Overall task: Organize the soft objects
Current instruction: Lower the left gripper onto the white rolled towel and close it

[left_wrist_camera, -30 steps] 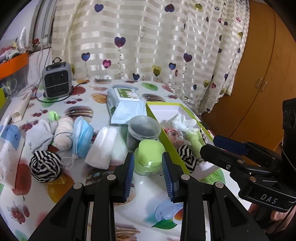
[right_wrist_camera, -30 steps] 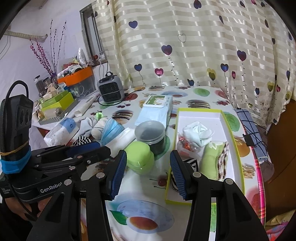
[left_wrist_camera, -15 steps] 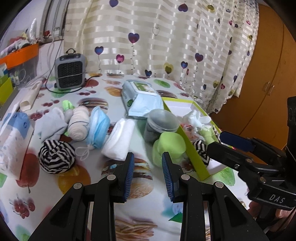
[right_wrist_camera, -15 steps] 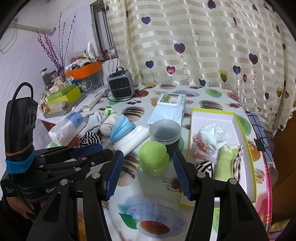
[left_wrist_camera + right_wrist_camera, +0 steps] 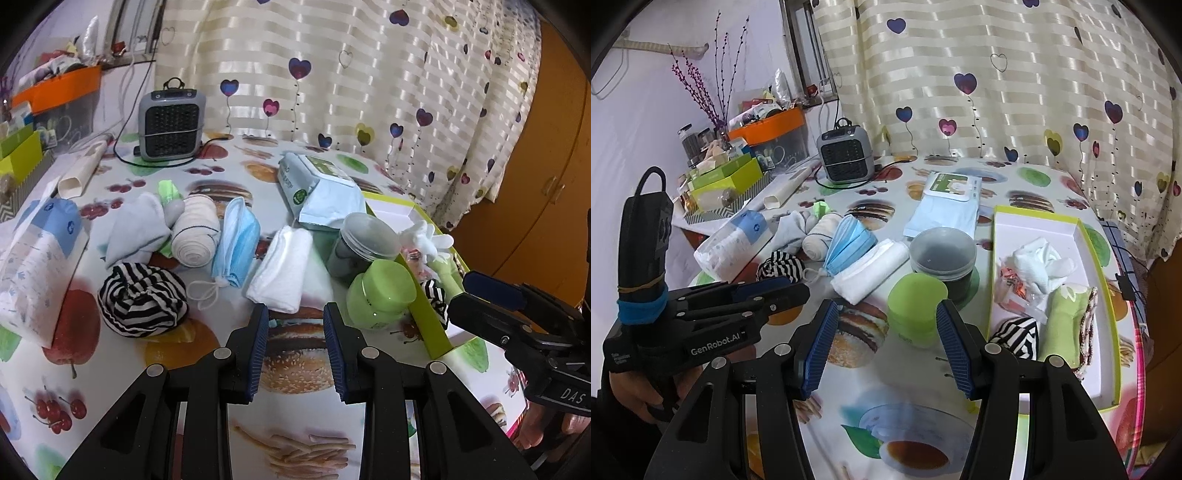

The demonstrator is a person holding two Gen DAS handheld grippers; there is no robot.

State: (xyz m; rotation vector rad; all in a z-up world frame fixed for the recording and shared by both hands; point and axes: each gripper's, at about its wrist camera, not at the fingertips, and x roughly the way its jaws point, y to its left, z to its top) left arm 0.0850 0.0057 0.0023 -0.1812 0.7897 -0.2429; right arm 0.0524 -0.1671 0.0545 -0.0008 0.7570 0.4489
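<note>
Soft things lie loose on the fruit-print tablecloth: a folded white towel [image 5: 282,271], a blue face mask [image 5: 236,243], a bandage roll [image 5: 195,236], a pale sock [image 5: 136,229] and a striped sock ball [image 5: 142,299]. My left gripper [image 5: 295,314] hangs open and empty just short of the towel's near end. My right gripper [image 5: 886,310] is open and empty, with a green jar [image 5: 916,310] just beyond its fingers. The lime-rimmed tray [image 5: 1034,221] to the right holds a white glove [image 5: 1041,266], a green roll [image 5: 1065,321] and a striped sock [image 5: 1015,336].
A dark clear jar [image 5: 942,258] stands behind the green jar. A wipes pack [image 5: 321,188] and a small heater [image 5: 171,123] with its cord sit farther back. A tissue pack [image 5: 33,258] lies at the left. Boxes crowd the far left, and a curtain hangs behind.
My left gripper has swung left, from facing the green jar to facing the white towel. My right gripper's jaws have spread wider and it has drifted slightly left.
</note>
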